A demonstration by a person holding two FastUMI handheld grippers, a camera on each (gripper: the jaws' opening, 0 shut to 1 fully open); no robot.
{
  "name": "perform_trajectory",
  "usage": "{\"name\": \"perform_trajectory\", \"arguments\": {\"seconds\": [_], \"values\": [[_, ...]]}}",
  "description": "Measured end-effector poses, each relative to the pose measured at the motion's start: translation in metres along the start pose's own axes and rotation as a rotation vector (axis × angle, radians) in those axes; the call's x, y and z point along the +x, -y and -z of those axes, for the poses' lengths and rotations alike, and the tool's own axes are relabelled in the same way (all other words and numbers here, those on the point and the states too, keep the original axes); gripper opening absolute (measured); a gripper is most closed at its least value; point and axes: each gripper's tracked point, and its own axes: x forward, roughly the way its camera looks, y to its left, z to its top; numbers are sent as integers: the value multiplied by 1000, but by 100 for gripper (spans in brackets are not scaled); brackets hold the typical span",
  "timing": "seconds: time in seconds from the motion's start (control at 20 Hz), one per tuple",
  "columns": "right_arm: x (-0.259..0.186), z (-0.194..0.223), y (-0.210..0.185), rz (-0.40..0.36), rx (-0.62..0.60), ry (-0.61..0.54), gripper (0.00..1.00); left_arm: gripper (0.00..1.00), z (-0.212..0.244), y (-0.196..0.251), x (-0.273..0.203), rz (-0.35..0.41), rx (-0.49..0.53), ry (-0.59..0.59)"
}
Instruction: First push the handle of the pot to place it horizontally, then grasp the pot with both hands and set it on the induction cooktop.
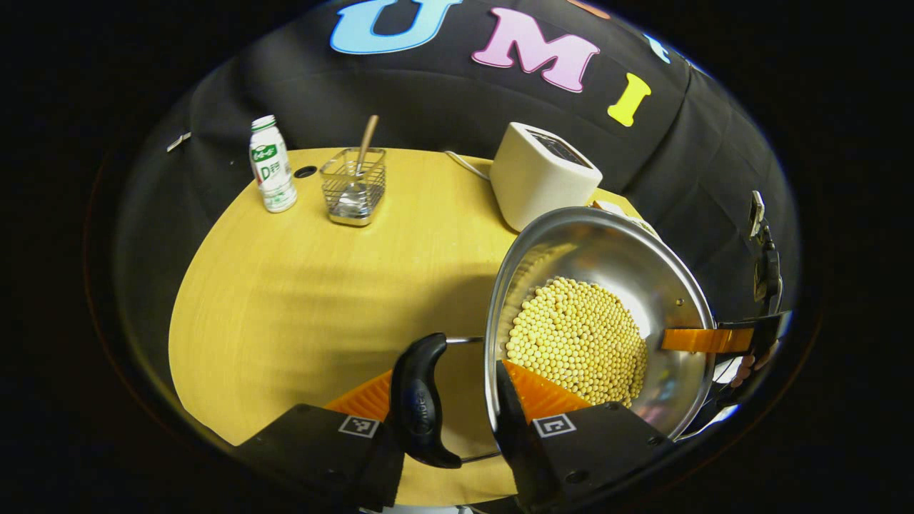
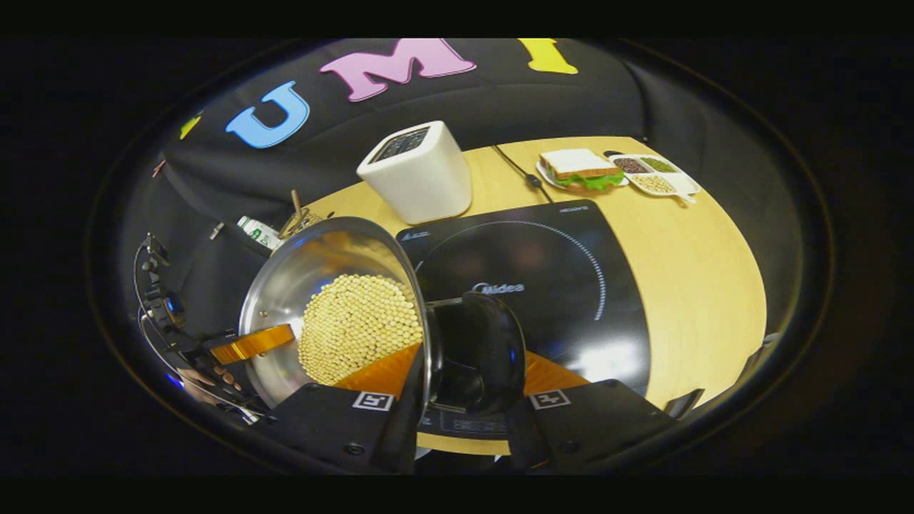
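Steel pot, one in number, holds a heap of pale round beans gathered against its lower wall; it carries two dark side handles. In the left gripper view, the left gripper straddles the pot's rim at about 6 o'clock: one finger lies inside the pot beside the beans, the other lies outside, and the near handle stands between them. The fingers are spread around rim and handle; whether both press on them cannot be told. At 3 o'clock of the pot, one finger of the right gripper reaches over the far rim.

In the right gripper view, the right gripper likewise straddles the rim, one finger inside near the beans, one outside, with the other handle between them; contact on both sides cannot be confirmed. The pot sits at 9 o'clock of the black induction cooktop, its rim overlapping the cooktop's edge in this view.

On the wooden desk: one wire basket containing a spoon with a wooden handle, one white bottle, one white box-shaped appliance. At 1 o'clock of the cooktop lie one sandwich on a plate and one divided dish with three fillings.
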Motion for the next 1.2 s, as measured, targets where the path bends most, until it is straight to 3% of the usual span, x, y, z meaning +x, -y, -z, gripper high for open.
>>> {"name": "perform_trajectory", "arguments": {"seconds": [0.6, 0.65, 0.7, 1.2], "values": [[13, -45, 90, 26, 39, -12, 53, 63, -20, 82, 59, 11, 7, -28], [14, -47, 95, 28, 44, -17, 49, 63, -20, 85, 63, 10, 5, -33], [15, -49, 99, 28, 48, -21, 53, 63, -21, 88, 67, 10, 5, -35], [29, -61, 129, 37, 70, -27, 53, 63, -29, 110, 100, 19, 25, -33]]}}
